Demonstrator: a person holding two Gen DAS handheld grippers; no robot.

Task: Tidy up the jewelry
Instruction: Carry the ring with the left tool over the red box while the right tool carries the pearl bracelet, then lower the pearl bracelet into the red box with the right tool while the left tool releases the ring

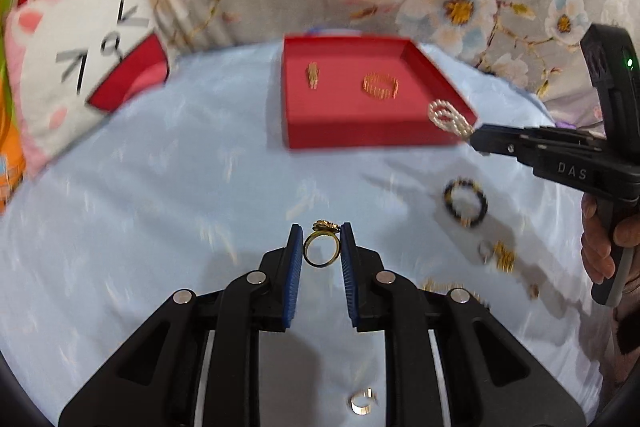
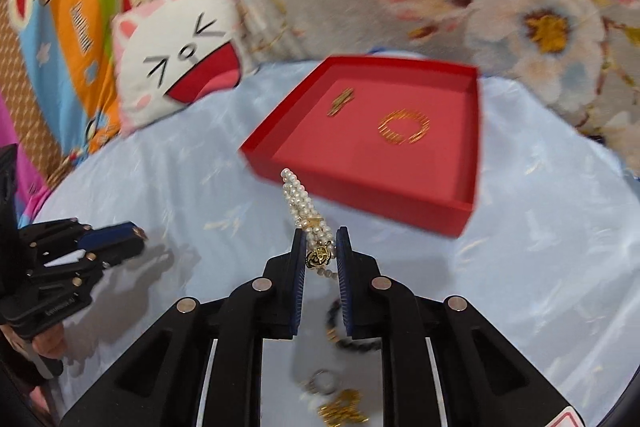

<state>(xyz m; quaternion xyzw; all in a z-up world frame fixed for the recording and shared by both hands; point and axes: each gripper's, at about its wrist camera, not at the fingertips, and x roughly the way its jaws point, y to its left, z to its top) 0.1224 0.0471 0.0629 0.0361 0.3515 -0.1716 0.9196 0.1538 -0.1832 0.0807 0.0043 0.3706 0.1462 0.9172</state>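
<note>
- We hold a gold ring (image 1: 321,250) in the left gripper (image 1: 321,239), jaws nearly closed, pads pressing its band from both sides, ornament at the far end.
- Our right gripper (image 2: 320,241) is clamped just as narrowly on a pearl bracelet (image 2: 298,201), gripped at its clasp; the strands stick out far-left, long axis aimed at the tray's near-left corner.
- The red tray (image 2: 474,143) lies ahead of both tools; the right one is nearer (judging from the left view, the pearls overlap the tray's near-right corner).
- Two gold pieces already lie inside the tray, too blurred to name.
- A dark bead bracelet (image 1: 465,202) and more gold bits remain on the blue sheet (image 1: 160,227), partly hidden under the right gripper's body.
</note>
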